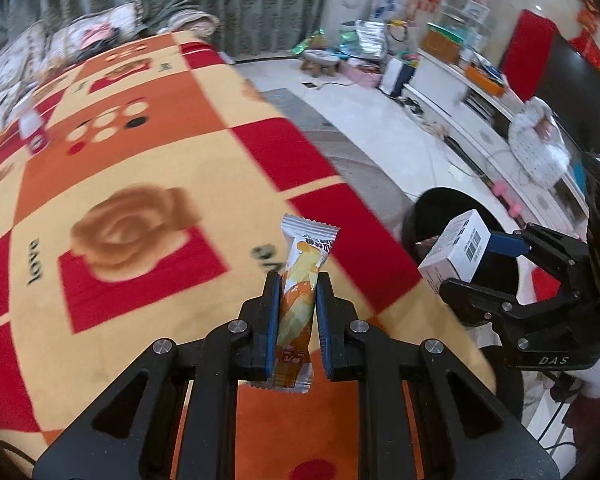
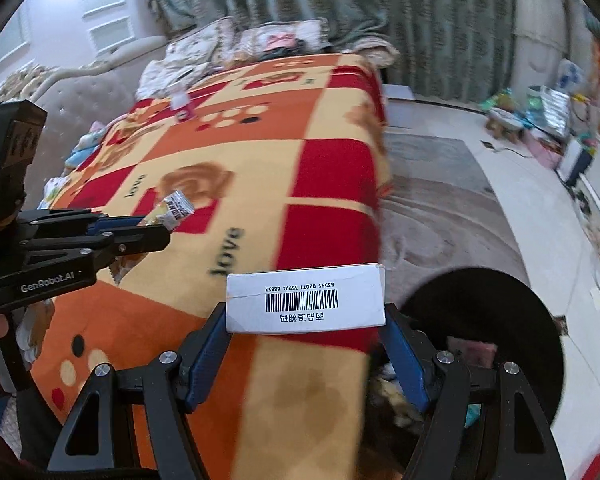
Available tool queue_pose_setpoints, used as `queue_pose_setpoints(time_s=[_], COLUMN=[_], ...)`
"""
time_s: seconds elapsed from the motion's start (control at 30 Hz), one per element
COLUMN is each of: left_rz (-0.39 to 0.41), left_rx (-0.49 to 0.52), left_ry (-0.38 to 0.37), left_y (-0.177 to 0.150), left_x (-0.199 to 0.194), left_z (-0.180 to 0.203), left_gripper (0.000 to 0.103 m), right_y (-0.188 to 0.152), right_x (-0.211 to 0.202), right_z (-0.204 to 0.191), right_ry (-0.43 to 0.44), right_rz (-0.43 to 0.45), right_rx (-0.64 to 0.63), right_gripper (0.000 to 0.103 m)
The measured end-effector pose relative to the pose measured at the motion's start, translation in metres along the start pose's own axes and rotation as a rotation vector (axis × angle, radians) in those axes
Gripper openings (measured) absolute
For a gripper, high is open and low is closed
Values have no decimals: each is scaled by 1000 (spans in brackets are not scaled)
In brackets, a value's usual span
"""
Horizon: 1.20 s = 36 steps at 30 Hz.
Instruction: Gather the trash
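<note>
My left gripper (image 1: 298, 292) is shut on an orange and silver snack wrapper (image 1: 300, 280), which stands upright between its blue pads above the patterned bed blanket (image 1: 140, 184). In the right wrist view the same left gripper (image 2: 156, 226) and wrapper (image 2: 172, 208) show at the left. My right gripper (image 2: 306, 320) is shut on a white cardboard box (image 2: 306, 298) with a barcode, held flat across its jaws. From the left wrist view the right gripper (image 1: 488, 256) and box (image 1: 456, 250) hang over a black trash bin (image 1: 444, 208). The bin (image 2: 500, 312) stands on the floor beside the bed.
A small white and pink bottle (image 1: 32, 128) lies far back on the blanket, seen also as the bottle (image 2: 182, 106). Pillows and clothes pile at the bed's head. A grey rug (image 2: 440, 200), a white TV cabinet (image 1: 460, 108) and floor clutter lie right of the bed.
</note>
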<state>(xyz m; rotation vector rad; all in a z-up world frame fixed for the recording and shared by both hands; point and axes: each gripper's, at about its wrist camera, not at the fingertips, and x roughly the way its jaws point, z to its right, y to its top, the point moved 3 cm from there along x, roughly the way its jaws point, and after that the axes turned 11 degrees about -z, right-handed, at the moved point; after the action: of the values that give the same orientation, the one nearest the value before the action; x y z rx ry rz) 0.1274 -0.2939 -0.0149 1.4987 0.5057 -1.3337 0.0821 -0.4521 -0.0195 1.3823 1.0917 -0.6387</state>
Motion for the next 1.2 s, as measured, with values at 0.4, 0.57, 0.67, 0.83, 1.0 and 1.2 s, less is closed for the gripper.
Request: queue_pose_setpoints(time_s=[0.4,0.57,0.67,0.83,1.0,1.2], left_rz=[-24,-61,-83,-99,-107,-51], left_rx=[98,96,73,32,31,52], left_ry=[-80,-161,-216,-294,-321,-259], left_y=[24,37,45,55,57,51], left_x=[20,35,45,57,62,50], left_z=[72,98,108,120,126,122], left_gripper=[15,15,15,16,45,53], right_y=[-34,-51,-58,-64,-65,-70], right_x=[-22,-22,-19,-18,-17,-22], right_z=[72,101,112,125,126,123], right_ry=[-78,-99,-106,-109,-98,-110], right_rz=[5,-16,-27,-29,-14,-4], right_rx=[133,192,218,254,260,280], right_gripper=[72,72,72,73,83,83])
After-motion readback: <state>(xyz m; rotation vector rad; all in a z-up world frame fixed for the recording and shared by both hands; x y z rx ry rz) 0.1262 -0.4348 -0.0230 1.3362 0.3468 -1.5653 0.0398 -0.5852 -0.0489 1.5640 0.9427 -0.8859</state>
